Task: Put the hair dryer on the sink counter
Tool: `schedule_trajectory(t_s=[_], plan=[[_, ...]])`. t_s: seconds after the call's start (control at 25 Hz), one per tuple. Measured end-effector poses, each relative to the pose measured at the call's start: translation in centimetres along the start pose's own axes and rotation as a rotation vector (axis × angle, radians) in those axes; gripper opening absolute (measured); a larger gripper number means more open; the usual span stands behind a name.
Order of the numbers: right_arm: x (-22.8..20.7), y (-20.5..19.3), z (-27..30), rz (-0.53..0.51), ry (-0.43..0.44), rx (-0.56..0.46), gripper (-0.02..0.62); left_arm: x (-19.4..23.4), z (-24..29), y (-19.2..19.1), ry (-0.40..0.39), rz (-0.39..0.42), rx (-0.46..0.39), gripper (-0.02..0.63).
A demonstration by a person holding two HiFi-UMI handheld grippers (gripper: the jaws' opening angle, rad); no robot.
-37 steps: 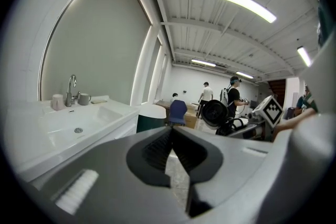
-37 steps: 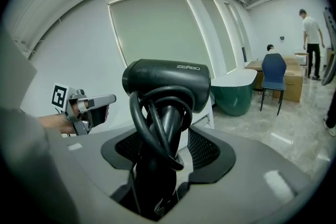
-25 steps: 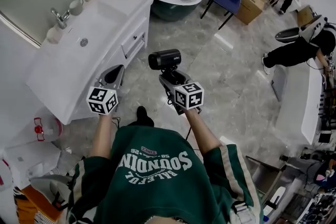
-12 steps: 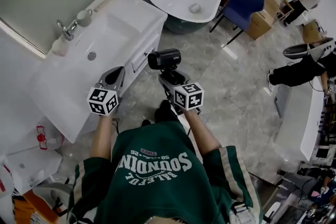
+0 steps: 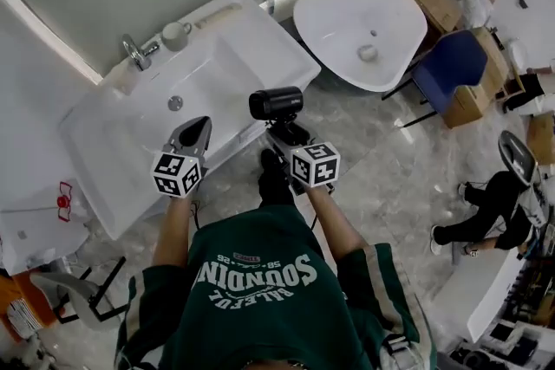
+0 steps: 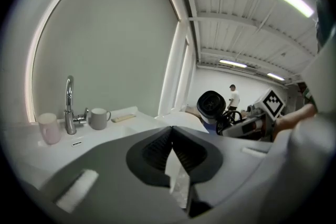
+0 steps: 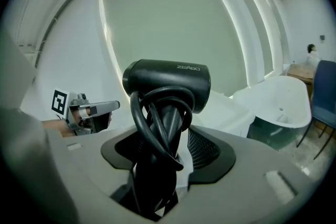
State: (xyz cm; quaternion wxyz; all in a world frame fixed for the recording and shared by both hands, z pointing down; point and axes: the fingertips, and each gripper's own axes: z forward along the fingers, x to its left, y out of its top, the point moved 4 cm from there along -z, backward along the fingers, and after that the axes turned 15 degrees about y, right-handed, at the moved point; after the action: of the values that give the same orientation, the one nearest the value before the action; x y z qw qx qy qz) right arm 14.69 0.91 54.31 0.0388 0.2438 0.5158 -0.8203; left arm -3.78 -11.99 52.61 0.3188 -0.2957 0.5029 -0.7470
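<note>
Holds the hair dryer (image 5: 276, 103) in the right gripper (image 5: 284, 131), fingers clamped on the black handle. Shows the cord (image 7: 157, 128) looped round that handle, right at the pads. Carries the barrel just above the right fingertips, lying crosswise to them, with one round end turned toward the left gripper (image 5: 198, 126). Not yet on the sink counter (image 5: 251, 48): dryer up in the air, off to the right of the left fingertips and near the counter's front edge.

Presses the left fingers together, with nothing between them. Points those fingertips over the counter's front edge in the head view.

Ahead of the left fingertips: the basin (image 5: 186, 95) sunk into the white top. Beyond it, at the far side, the faucet (image 6: 68, 105). Just right of the faucet, a grey mug (image 6: 97, 118); just left of it, a pink cup (image 6: 49, 128).

Ahead and to the right of the right fingertips: a white tub (image 5: 364, 22), well apart from the dryer. Farther right again, a blue chair (image 5: 455, 69).

To the left of the right fingers, in the right gripper view: the other gripper with its marker cube, level with the handle.
</note>
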Motion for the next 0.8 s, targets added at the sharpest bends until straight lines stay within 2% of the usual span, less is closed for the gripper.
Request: schedule_trajectory(t_s=[0.4,0.6,0.8], plan=[[-9.1,9.5,9.8,-0.117,0.227,0.138,0.25,4.0,8.2,4.0,0.263,-0.094,-0.018,0.051],[-13.0,12.2,13.0,-0.128,0.275,0.186,0.25,4.5,10.6,5.5,0.348,-0.113,-0.023,0.051],[-14.5,13.3,15.1,-0.133,0.3,0.205,0.25,5.2,11.6,5.4,0.392,-0.131,-0.023,0.051]])
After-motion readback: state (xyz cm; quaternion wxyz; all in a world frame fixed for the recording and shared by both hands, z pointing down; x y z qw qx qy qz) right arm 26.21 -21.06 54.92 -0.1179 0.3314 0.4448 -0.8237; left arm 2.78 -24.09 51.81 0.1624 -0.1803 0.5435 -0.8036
